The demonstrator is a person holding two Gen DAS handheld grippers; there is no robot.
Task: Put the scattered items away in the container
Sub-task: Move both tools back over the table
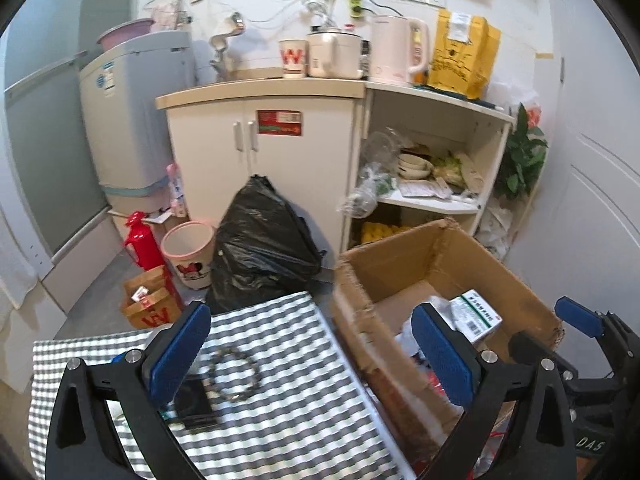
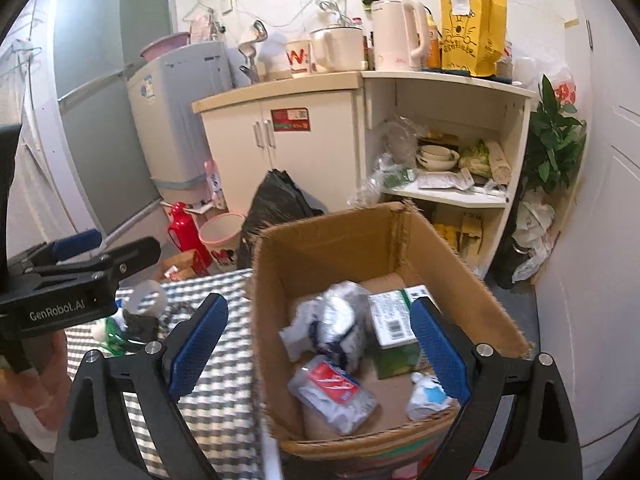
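left gripper jaws apart, empty | dark beaded bracelet ring lies flat on checked tablecloth, just ahead between its fingers; left nearer | right gripper apart, empty, over brown cardboard box, right of cloth
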